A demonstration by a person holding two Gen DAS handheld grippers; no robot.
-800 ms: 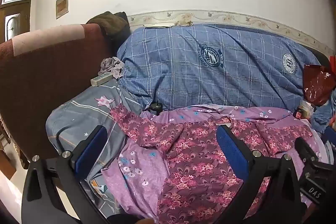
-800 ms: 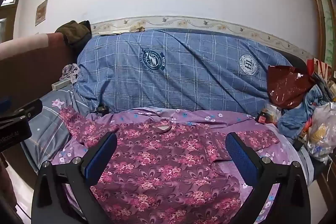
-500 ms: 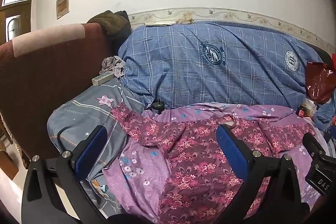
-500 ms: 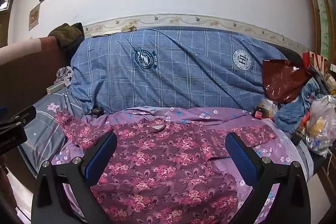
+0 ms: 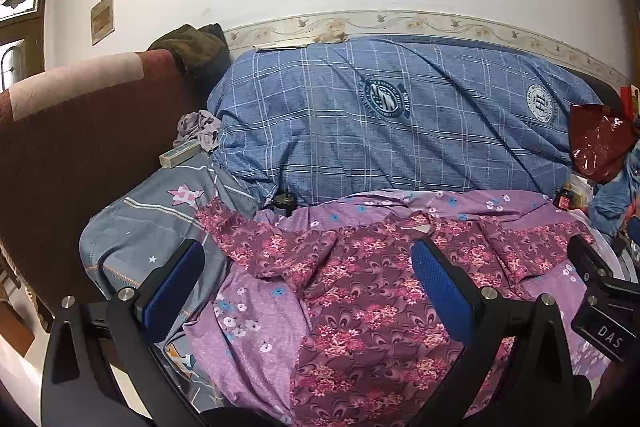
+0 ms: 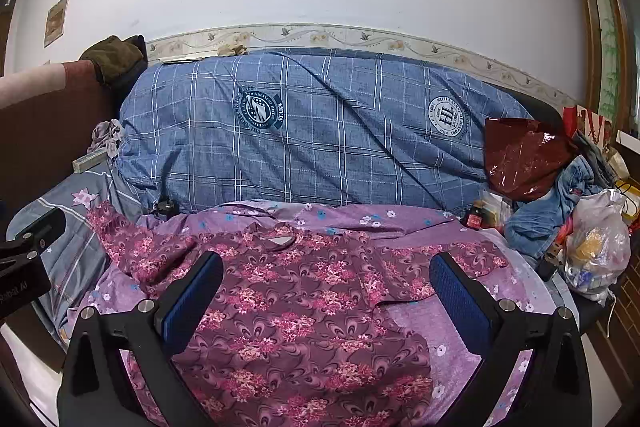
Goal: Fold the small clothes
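- Left claw (image 5: 306,287) gapes fully and grips nothing; right claw (image 6: 328,291) stands just as wide and empty
- Step in hand, as I judge it: the approach, before any fold of the floral shirt (image 6: 288,291)
- Shirt lies spread on the purple bedsheet (image 6: 452,339), below and ahead of both claws, untouched
- Its left sleeve (image 5: 248,235) reaches ahead of the left claw, its right sleeve (image 6: 452,259) just beyond the right claw's right finger
- Next move calls for dropping onto a sleeve or hem edge and pinching a single layer

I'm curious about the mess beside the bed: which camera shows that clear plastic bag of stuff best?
The right wrist view. There the clear plastic bag sits in full at the right edge, beside the blue denim garment. The left wrist view does not show the bag; only the red plastic bag and a strip of denim appear at its right edge.
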